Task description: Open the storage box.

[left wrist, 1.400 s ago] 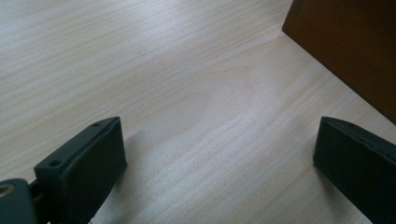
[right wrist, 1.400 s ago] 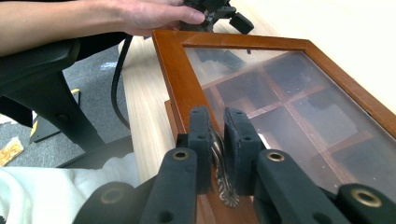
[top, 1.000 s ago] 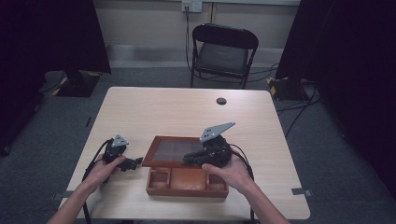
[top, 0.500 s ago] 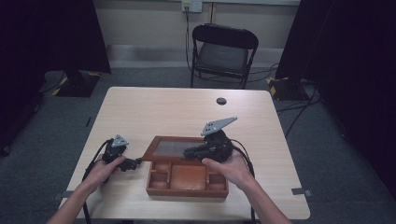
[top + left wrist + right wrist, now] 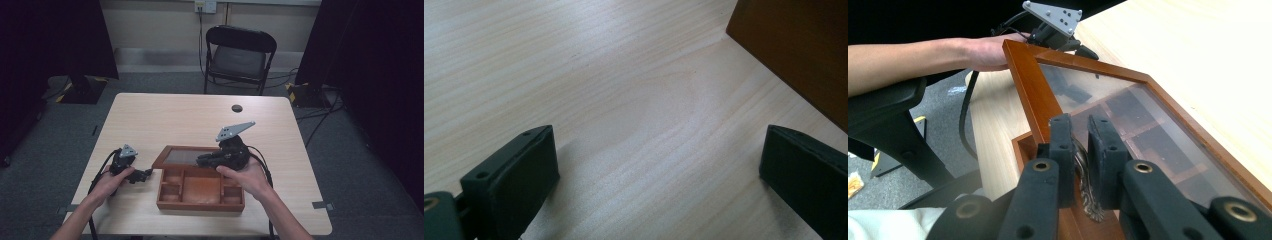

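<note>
A brown wooden box point(image 5: 200, 202) with several open compartments sits near the table's front edge. Its glass-paned lid point(image 5: 184, 156) is tilted up over the back of the box. My right gripper point(image 5: 204, 161) is shut on the ornate metal latch point(image 5: 1089, 192) on the lid's wooden frame point(image 5: 1029, 90) and holds the lid raised. My left gripper point(image 5: 144, 175) rests on the table just left of the box. Its jaws point(image 5: 654, 170) stand wide open with only bare tabletop between them, and the box's side wall point(image 5: 794, 55) lies ahead to the right.
The light wooden table point(image 5: 200, 120) has a small dark round object point(image 5: 237, 108) near its far edge. A black folding chair point(image 5: 239, 55) stands behind the table. Cables trail from both grippers off the front edge.
My right gripper has risen slightly with the lid's edge in its grip. The left hand has stayed where it was.
</note>
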Demonstrator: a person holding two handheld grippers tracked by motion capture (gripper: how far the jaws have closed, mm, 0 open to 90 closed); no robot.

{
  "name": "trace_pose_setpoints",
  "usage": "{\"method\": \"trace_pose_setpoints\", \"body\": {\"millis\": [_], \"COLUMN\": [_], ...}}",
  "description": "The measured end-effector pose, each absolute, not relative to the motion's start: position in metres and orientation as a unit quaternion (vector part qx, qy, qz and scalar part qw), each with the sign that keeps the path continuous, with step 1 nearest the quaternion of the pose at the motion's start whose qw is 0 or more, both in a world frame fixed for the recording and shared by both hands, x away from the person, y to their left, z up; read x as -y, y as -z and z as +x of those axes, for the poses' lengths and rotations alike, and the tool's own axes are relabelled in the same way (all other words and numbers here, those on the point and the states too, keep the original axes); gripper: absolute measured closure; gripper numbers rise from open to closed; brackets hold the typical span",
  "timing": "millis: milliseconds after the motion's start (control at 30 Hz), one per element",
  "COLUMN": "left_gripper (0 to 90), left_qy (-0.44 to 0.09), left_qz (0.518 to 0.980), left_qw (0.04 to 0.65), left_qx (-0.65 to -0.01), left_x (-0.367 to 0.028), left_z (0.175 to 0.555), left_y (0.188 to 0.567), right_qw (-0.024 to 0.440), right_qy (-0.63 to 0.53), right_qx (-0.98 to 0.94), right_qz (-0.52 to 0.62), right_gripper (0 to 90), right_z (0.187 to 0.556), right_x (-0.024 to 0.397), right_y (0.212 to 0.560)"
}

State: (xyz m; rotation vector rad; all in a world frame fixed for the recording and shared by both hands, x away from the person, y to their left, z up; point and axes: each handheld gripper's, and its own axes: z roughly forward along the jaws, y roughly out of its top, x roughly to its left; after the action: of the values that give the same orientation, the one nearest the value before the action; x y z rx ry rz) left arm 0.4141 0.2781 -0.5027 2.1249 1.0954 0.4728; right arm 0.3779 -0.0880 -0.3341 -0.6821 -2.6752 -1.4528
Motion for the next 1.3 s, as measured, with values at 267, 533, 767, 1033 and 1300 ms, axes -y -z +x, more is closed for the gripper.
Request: {"method": "trace_pose_setpoints", "body": {"millis": [267, 533, 767, 1033, 1300], "left_gripper": [1.6, 1.6, 1.6, 1.6, 1.5], "left_qy": [-0.182, -0.183, -0.183, -0.183, -0.183], "left_qz": [0.820, 0.822, 0.820, 0.820, 0.820], "left_qw": [0.342, 0.341, 0.343, 0.343, 0.343], "left_qx": [-0.420, -0.419, -0.421, -0.421, -0.421], "left_x": [-0.279, -0.279, -0.278, -0.278, -0.278], "left_z": [0.414, 0.414, 0.414, 0.414, 0.414], "left_y": [0.502, 0.502, 0.503, 0.503, 0.503], "right_qw": [0.012, 0.011, 0.013, 0.015, 0.017], "right_qy": [0.463, 0.466, 0.464, 0.466, 0.465], "right_qx": [0.858, 0.856, 0.856, 0.855, 0.855], "right_qz": [-0.221, -0.226, -0.228, -0.228, -0.230], "right_gripper": [82.1, 82.1, 82.1, 82.1, 82.2], "right_z": [0.380, 0.384, 0.386, 0.389, 0.390], "right_x": [0.088, 0.088, 0.088, 0.088, 0.088], "right_y": [0.331, 0.327, 0.325, 0.323, 0.322]}}
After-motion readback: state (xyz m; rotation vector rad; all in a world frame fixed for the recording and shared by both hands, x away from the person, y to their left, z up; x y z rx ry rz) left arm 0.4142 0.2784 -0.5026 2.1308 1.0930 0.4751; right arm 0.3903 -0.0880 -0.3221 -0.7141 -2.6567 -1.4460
